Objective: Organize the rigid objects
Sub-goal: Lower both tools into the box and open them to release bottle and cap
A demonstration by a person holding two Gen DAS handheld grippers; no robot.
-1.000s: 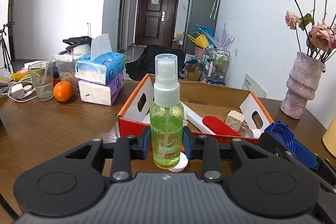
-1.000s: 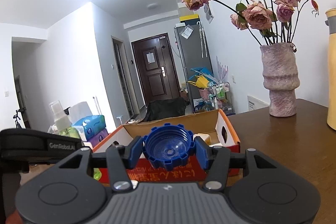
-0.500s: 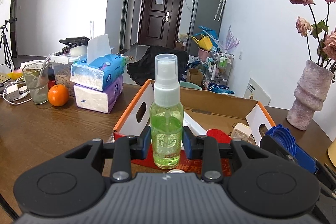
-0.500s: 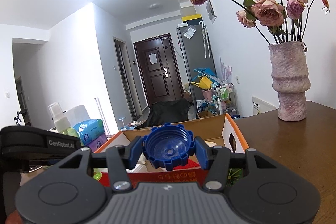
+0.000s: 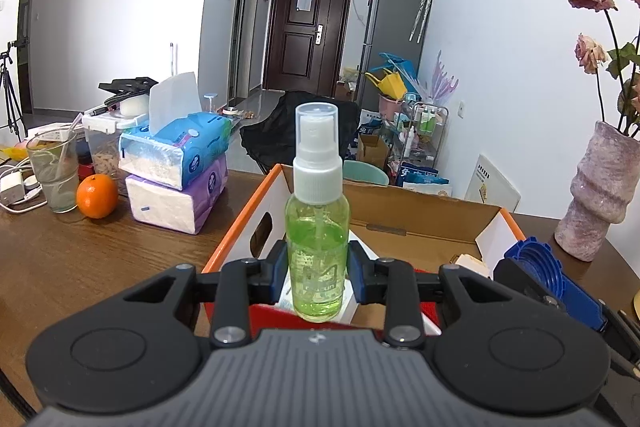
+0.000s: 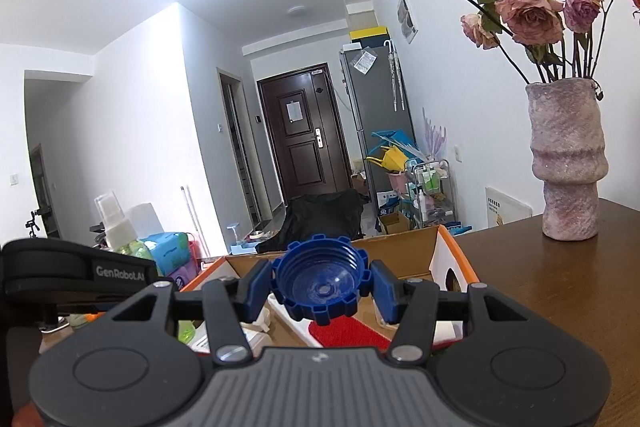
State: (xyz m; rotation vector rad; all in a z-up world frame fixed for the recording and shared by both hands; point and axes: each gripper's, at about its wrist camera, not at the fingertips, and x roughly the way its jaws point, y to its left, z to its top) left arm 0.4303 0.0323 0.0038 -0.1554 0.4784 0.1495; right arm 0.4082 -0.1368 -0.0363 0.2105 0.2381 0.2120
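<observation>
My left gripper [image 5: 318, 277] is shut on a green spray bottle [image 5: 317, 227] with a white pump top, held upright over the near edge of an open cardboard box [image 5: 420, 223] with orange rims. My right gripper [image 6: 320, 287] is shut on a blue ridged screw cap [image 6: 320, 283], its hollow side facing the camera, above the same box [image 6: 400, 255]. In the left wrist view the blue cap [image 5: 534, 263] shows at the right. The right wrist view catches the spray bottle [image 6: 116, 227] at the left. Inside the box lie a red brush [image 6: 348, 333] and white items.
A wooden table [image 5: 80, 259] carries stacked tissue packs [image 5: 176, 171], an orange [image 5: 97, 195], a glass [image 5: 54, 171] and cables at the left. A pink vase [image 6: 568, 163] with dried roses stands at the right on the table.
Both grippers moved forward over the box with their objects still held. The box now fills the view below them, and a white cap seen under the bottle earlier is out of sight.
</observation>
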